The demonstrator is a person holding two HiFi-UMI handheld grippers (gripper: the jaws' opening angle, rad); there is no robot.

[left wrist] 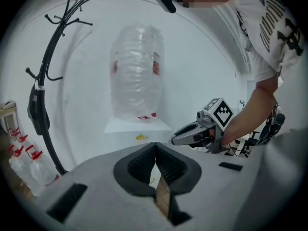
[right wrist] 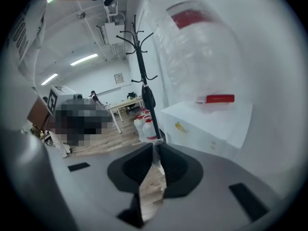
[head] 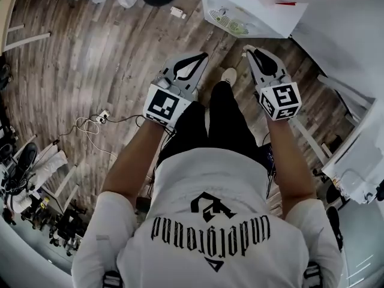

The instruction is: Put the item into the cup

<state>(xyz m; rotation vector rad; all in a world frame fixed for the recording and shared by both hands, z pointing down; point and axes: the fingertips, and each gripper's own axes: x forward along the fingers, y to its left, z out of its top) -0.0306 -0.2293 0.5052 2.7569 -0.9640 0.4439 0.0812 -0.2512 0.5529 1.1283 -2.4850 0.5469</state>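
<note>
I see no cup and no loose item in any view. My left gripper (head: pixel 201 56) is held at waist height over the wooden floor, shut, with nothing between its jaws (left wrist: pixel 155 145). My right gripper (head: pixel 248 50) is level with it, a short way to the right, and points the same way. Its jaws meet at the tips with only floor showing behind them (right wrist: pixel 156 148), so it is shut on nothing. The left gripper view also shows the right gripper (left wrist: pixel 176 139) from the side, with the person's hand and forearm behind it.
A white box (head: pixel 252 8) stands on the floor ahead, with a clear plastic bag (left wrist: pixel 137 71) on top. A black coat stand (left wrist: pixel 45 81) and several bottles (left wrist: pixel 19 158) are to the left. A cable (head: pixel 90 125) lies on the floor; white table legs (head: pixel 312 140) are at the right.
</note>
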